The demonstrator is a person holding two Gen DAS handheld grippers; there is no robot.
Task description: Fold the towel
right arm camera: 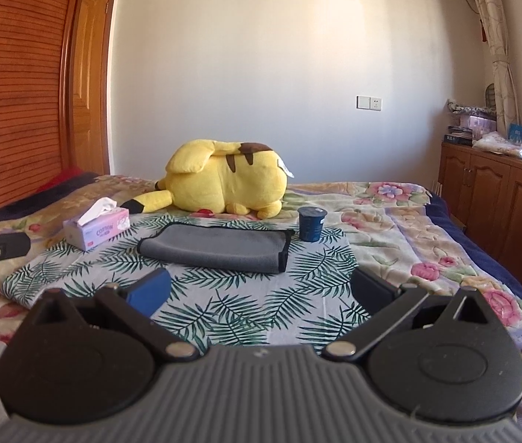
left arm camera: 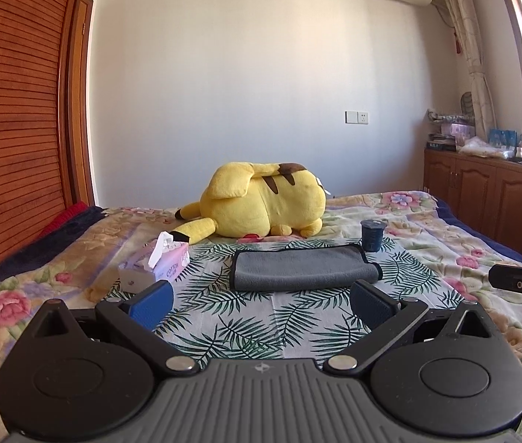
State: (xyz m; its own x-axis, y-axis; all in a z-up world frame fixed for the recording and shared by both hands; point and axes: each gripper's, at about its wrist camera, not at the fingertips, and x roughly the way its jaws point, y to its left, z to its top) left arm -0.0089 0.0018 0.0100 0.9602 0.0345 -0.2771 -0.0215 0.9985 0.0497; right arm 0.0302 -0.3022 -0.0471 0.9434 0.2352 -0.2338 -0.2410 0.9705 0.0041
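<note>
The grey towel lies already folded over on a leaf-print cloth spread on the bed, ahead of both grippers and apart from them. The left gripper hovers just short of the towel's near edge with its blue-padded jaws spread wide and nothing between them. The right gripper is likewise spread wide and empty, with the towel ahead of it and slightly to its left. Each gripper shows at the edge of the other's view, off to the side of the towel.

A dark blue cup stands upright just beyond the towel's far right corner. A pink tissue box, with a tissue sticking up, sits near the towel's left end. Behind the towel a big yellow plush toy lies on its side. Nothing stands between the grippers and the towel.

The bed carries a flowered blanket. A slatted wooden wardrobe fills the left side, a white wall with a socket lies behind, and wooden cabinets with clutter on top run under a curtained window on the right
</note>
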